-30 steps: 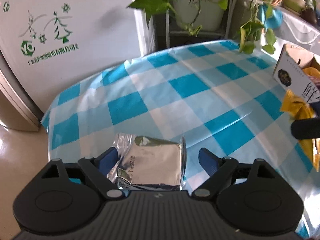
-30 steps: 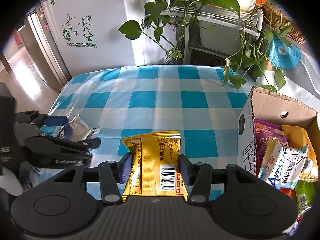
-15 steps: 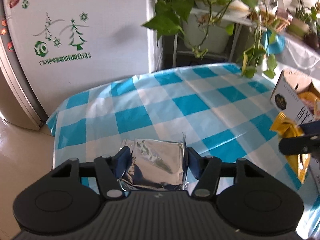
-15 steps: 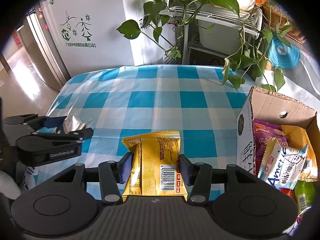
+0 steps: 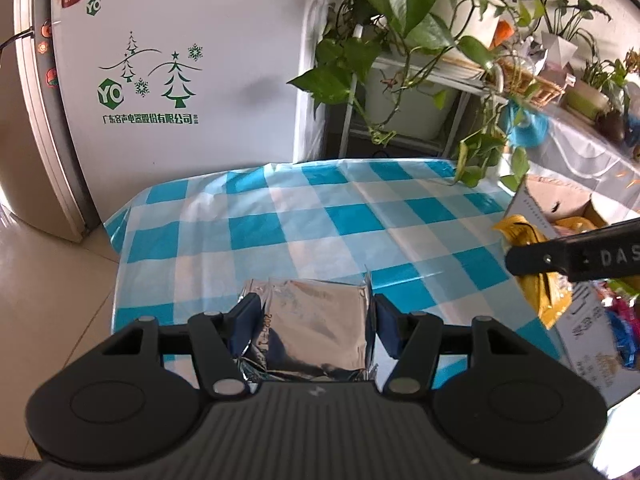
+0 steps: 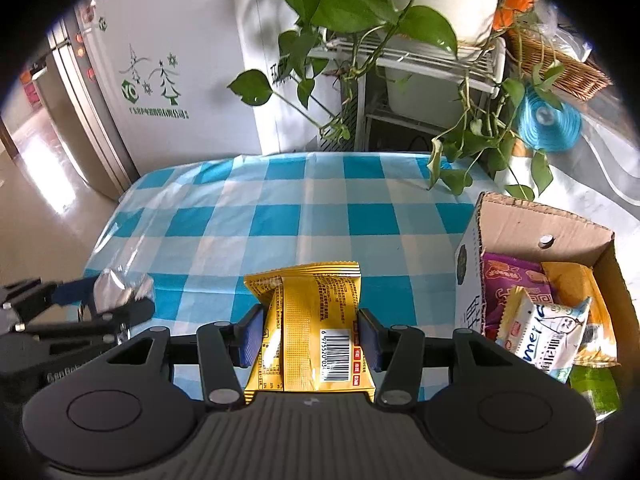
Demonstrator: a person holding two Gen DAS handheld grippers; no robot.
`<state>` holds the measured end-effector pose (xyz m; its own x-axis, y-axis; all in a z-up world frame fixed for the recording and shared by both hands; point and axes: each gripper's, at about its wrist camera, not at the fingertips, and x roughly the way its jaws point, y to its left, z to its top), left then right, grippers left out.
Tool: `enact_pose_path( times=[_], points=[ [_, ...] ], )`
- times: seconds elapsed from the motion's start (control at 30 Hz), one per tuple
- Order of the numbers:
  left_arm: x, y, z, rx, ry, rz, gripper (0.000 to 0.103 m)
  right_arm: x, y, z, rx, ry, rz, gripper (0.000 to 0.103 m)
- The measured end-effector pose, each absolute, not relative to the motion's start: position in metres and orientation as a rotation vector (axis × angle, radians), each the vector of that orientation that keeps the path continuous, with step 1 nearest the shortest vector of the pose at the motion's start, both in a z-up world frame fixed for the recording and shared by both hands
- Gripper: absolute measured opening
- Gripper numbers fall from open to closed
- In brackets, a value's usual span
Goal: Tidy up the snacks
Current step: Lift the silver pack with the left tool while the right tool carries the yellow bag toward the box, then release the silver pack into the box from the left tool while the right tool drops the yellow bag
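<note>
My left gripper (image 5: 314,330) is shut on a silver foil snack packet (image 5: 318,330) and holds it above the checked table's near left part. It also shows at the left of the right wrist view (image 6: 116,300). My right gripper (image 6: 308,340) is shut on a yellow snack packet (image 6: 312,320), held above the table just left of a cardboard box (image 6: 548,224). The box holds several snack packets, a white and blue one (image 6: 548,332) on top. In the left wrist view the yellow packet (image 5: 540,292) and the box (image 5: 560,196) are at the right.
A blue and white checked tablecloth (image 6: 280,216) covers the table. A white fridge (image 5: 180,60) stands behind its far left edge. A plant rack with trailing green leaves (image 6: 360,12) hangs over the far right corner. Floor (image 5: 48,300) lies to the left.
My left gripper closed on the silver packet and lifted it off the table, with the view tilting up. My right gripper with the yellow packet rose slightly.
</note>
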<state>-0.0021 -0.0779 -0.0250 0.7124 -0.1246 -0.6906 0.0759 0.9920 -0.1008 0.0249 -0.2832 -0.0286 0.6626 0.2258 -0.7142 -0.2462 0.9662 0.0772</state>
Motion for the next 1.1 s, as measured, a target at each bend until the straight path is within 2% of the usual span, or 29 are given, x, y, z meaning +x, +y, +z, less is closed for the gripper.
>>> enact_pose_path(
  times=[0.63, 1.1],
  points=[
    [-0.024, -0.159, 0.031, -0.026, 0.667, -0.259, 0.060, -0.012, -0.349, 0.003, 0.030, 0.692, 0.148, 0.056],
    [-0.028, -0.248, 0.047, 0.009, 0.643, -0.427, 0.060, -0.057, -0.441, 0.016, 0.222, 0.607, 0.053, 0.056]
  ],
)
